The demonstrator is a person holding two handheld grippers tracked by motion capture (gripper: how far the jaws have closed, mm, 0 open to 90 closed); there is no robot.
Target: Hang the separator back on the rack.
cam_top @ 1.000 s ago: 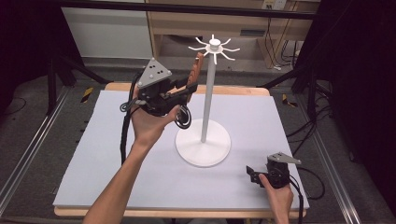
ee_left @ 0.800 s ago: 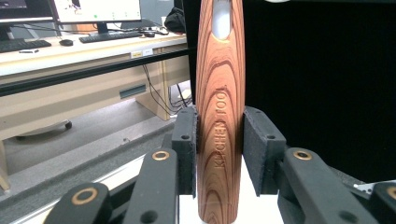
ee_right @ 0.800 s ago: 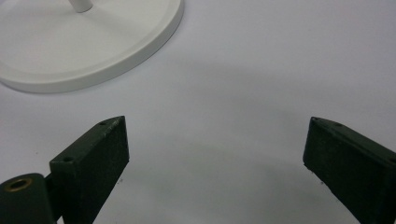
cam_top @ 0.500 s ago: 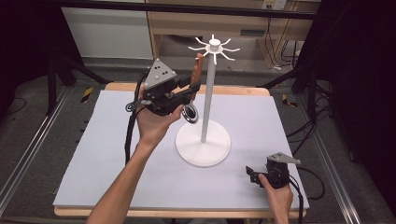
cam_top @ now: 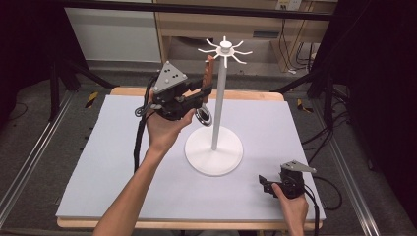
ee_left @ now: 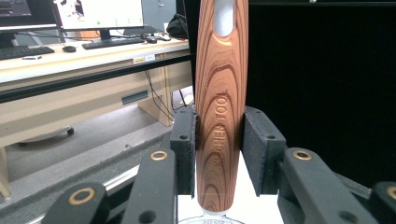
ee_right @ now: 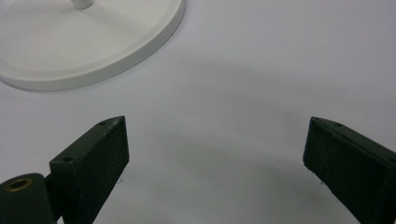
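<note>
1. Your left gripper (cam_top: pixel 204 93) is clamped on the wooden tool handle (ee_left: pixel 219 112), upright, top centre of the high view.
2. The rack's hooks (cam_top: pixel 225 49) sit just right and above.
3. Your right gripper (ee_right: pixel 215 163) idles, jaws spread, lower right.

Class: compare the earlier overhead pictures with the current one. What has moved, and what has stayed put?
The left gripper, shut on the wooden utensil handle, has risen slightly toward the hooks of the white stand. The right gripper stays open, low on the table, and the stand has not moved.
</note>
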